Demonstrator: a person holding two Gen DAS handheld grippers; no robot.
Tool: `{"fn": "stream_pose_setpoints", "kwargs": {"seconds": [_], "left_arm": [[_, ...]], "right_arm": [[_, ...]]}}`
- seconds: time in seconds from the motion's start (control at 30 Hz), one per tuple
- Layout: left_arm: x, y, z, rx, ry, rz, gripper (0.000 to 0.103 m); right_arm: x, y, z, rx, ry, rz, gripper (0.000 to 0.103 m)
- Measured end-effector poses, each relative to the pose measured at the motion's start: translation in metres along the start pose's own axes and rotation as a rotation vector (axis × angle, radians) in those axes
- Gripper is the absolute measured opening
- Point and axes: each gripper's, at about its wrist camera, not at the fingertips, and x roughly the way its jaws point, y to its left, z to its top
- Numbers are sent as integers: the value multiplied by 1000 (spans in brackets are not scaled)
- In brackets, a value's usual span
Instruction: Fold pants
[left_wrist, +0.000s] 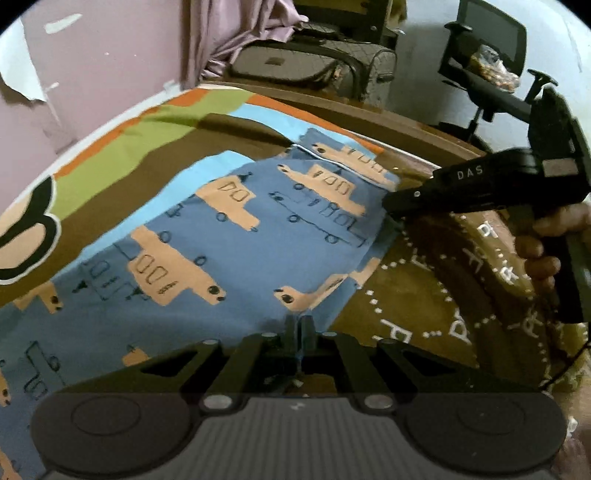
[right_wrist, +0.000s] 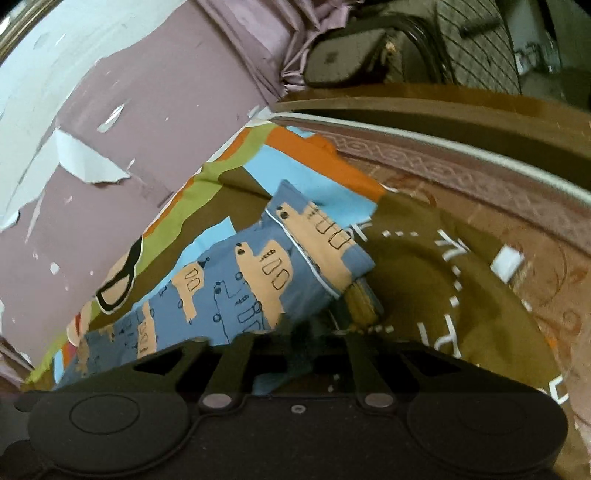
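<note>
Bedsheet (left_wrist: 122, 147) under pants (left_wrist: 236, 236): left gripper (left_wrist: 300, 328) pinches their near edge; right gripper (left_wrist: 391, 206), jaws slightly parted, touches their far-right edge.

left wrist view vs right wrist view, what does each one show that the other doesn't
Only the left wrist view shows the right gripper from outside, held in a hand with its tip at the pants' edge, plus a black office chair.

Only the right wrist view shows a small white tag on the bedding and the peeling wall up close.

Both show the blue pants with tan vehicle prints, lying on a brown bedsheet with white lettering, and a grey bag behind.
</note>
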Motion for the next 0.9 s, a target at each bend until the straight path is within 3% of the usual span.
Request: {"fn": "stream_pose_setpoints", "kwargs": {"seconds": [0.1,0.17,0.37,0.5,0.63,0.7,0.77,0.9], "left_arm": [[0,11,15,-63,-22,-48,21],[3,13,30,-69,-35,-39,56],[44,13,104,15,-57,14,62],[90,18,148,7,-22,11,62],[129,16,170,14,50,-8,58],[139,16,173,7,70,-24,50],[144,15,175,0,87,-50,18],[143,8,175,49,77,-19,8]], "right_arm": [[-4,-12,5,26,-17,17,38],[-5,-18,8,28,-21,33,44],[-1,-25,16,21,-63,43,47],[5,-36,19,51,-85,15,46],[12,-48,21,116,-74,27,39],[13,-50,23,118,-77,41,35],[13,-51,24,101,-82,41,14],[4,-46,23,45,-126,29,8]]}}
